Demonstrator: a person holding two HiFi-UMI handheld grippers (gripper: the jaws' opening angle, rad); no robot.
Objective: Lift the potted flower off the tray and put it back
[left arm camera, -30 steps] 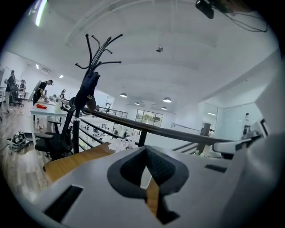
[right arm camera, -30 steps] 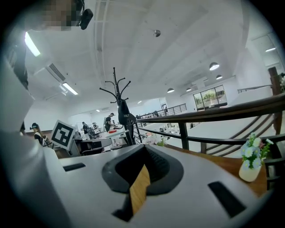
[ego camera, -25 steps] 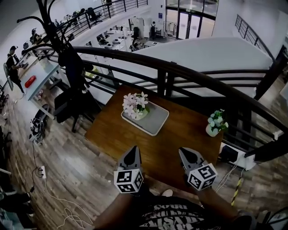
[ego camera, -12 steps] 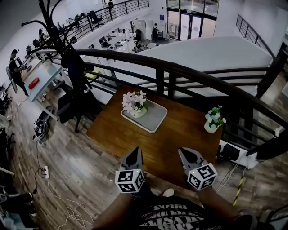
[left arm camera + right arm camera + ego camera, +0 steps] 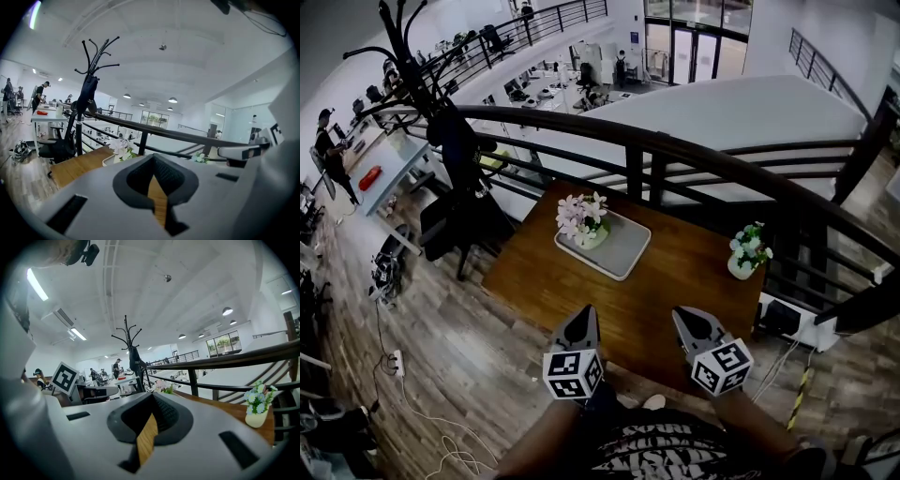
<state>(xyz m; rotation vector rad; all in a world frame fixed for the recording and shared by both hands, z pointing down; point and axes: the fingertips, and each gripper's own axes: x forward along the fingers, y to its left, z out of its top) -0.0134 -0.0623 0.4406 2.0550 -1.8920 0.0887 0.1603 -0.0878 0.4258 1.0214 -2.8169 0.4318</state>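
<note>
left tongs (image 5: 584,311), right tongs (image 5: 681,315): grey shells, black lining | cubes (image 5: 573,374): black-white square markers | clothing (image 5: 661,450): zebra-patterned

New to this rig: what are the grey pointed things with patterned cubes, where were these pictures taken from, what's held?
No robot: a person holds a two-jaw gripper in each hand. One picture comes from a head camera looking down; two from cameras riding on the grippers, looking along their jaws. The left gripper and right gripper, both shut and empty, point at a brown wooden table. On it, a grey rectangular tray holds a pot of pink-and-white flowers; a small white pot of blue flowers stands apart at the right.
</note>
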